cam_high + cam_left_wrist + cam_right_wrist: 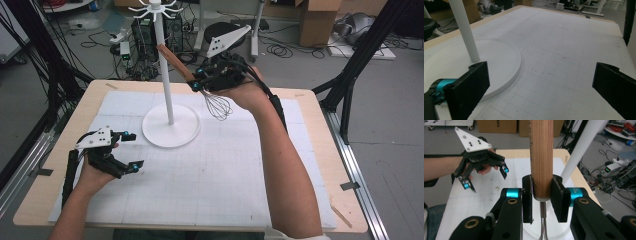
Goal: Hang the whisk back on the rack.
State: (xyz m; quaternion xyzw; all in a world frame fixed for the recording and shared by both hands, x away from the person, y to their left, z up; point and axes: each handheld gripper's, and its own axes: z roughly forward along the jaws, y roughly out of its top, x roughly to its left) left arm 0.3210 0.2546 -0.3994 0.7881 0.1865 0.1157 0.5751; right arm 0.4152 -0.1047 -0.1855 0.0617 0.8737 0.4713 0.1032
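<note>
A workshop floor strewn with cables and cardboard boxes is seen beyond a pale wooden table [320,165], most of which is covered by a white gridded mat [225,175].

The whisk [200,90] is held above the mat, just beside the pole of the white hanging stand [165,80]. It is gripped at the lower end of its wooden handle [541,157], where the wood meets the metal, so that the wire loops [218,106] hang down over the mat while the handle end is tilted up toward the pole. That tilt is judged to serve hanging: the free tip is left clear to be brought to one of the curled hooks [156,8] at the top of the stand, which are well above it.

The right gripper [541,195] is closed on the handle, its two black pads pressed against either side of the wood, as is shown in the right gripper view.

The left gripper [131,149] is kept low near the mat, just beside the stand's round base [499,65], with its jaws spread wide and nothing between them. It is probably parked there to steady the base if the stand is nudged.
</note>
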